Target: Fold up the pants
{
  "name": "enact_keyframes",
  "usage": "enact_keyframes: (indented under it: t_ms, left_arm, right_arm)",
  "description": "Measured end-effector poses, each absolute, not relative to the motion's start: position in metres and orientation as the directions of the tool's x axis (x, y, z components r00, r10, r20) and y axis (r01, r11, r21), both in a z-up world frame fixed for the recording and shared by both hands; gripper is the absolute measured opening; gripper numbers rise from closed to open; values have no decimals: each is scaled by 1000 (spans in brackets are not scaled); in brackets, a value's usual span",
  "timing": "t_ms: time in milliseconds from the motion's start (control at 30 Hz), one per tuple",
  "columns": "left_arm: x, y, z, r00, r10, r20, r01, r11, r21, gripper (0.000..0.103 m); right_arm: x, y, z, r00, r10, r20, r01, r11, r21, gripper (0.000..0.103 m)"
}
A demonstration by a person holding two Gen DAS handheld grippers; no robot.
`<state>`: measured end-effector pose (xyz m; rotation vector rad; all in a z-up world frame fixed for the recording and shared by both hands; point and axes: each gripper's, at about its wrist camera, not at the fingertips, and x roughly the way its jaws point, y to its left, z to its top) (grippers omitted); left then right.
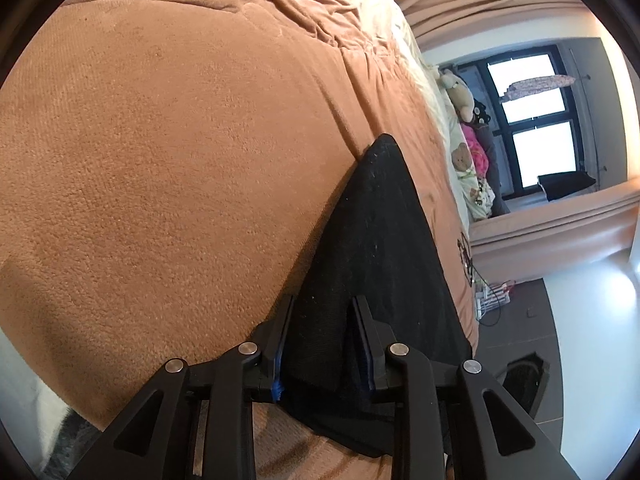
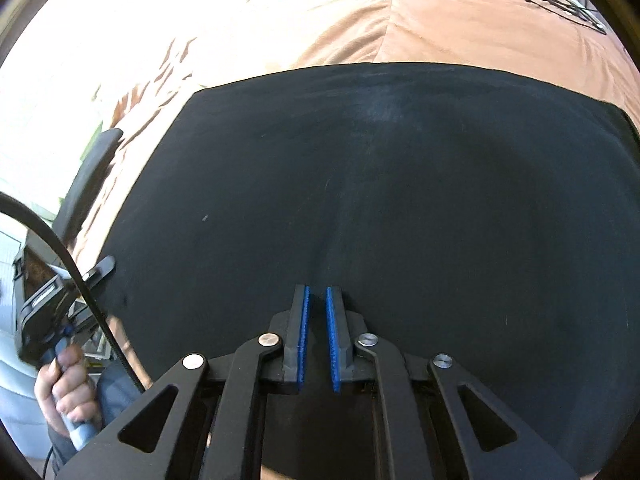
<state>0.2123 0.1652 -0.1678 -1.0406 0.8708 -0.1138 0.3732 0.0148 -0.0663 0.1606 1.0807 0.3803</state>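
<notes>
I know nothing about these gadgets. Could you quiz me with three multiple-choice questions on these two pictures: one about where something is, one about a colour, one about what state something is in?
1. Where do the pants lie?
A. On a brown blanket
B. On a tiled floor
C. On a wooden chair

2. What colour are the pads inside the gripper fingers?
A. Red
B. Blue
C. Yellow

3. How does the left gripper stand?
A. Wide apart over bare blanket
B. Fingers either side of a fold of black cloth
C. Holding a teddy bear

Answers: 1 A, the brown blanket shows all round the black cloth. 2 B, blue strips line both fingers of the right gripper. 3 B, black fabric fills the gap between its fingers.
</notes>
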Motion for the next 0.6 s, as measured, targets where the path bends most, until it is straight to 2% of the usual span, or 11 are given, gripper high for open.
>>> enact_keyframes:
  t_ms: [600]
  left_arm:
    - [211, 165, -168, 673, -467, -574, -312, 524, -793, 29]
  right_arm:
    - [460, 59, -73, 425, 304, -852, -187, 951, 246, 0]
